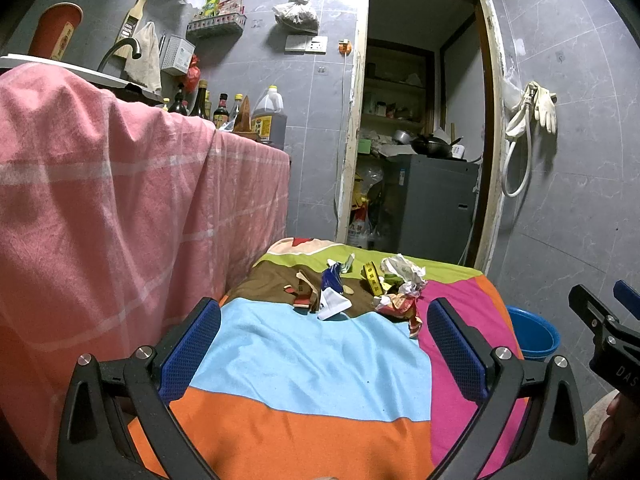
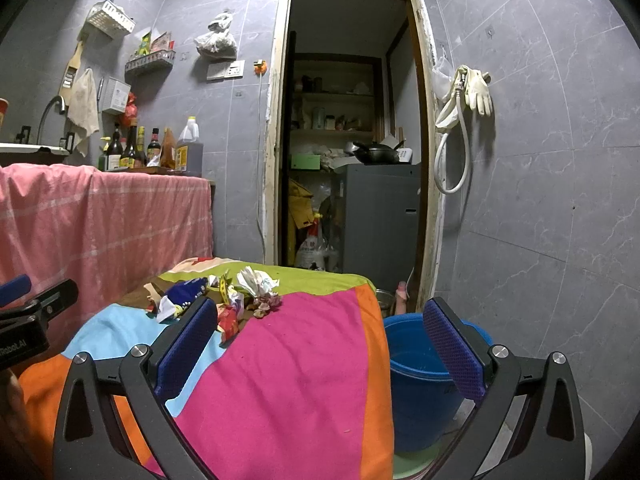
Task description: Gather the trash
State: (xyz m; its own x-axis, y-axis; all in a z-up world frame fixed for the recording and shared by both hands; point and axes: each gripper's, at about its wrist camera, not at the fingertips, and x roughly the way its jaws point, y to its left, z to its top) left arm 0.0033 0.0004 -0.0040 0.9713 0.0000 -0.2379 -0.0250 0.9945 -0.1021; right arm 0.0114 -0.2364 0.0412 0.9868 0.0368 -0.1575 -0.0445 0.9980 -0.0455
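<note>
A heap of trash lies on the far half of a table draped in a multicoloured cloth: a crumpled white paper ball, a red snack wrapper, a yellow wrapper, a blue-and-white wrapper, and small brown scraps. The right wrist view shows the same paper ball and blue wrapper. My left gripper is open over the blue and orange patches, short of the heap, holding nothing. Open and empty too, my right gripper hangs at the table's right edge, beside a blue bucket.
A counter under a pink cloth rises close on the left, with bottles on top. The blue bucket stands on the floor right of the table. Behind the table an open doorway leads to a storeroom with a grey cabinet.
</note>
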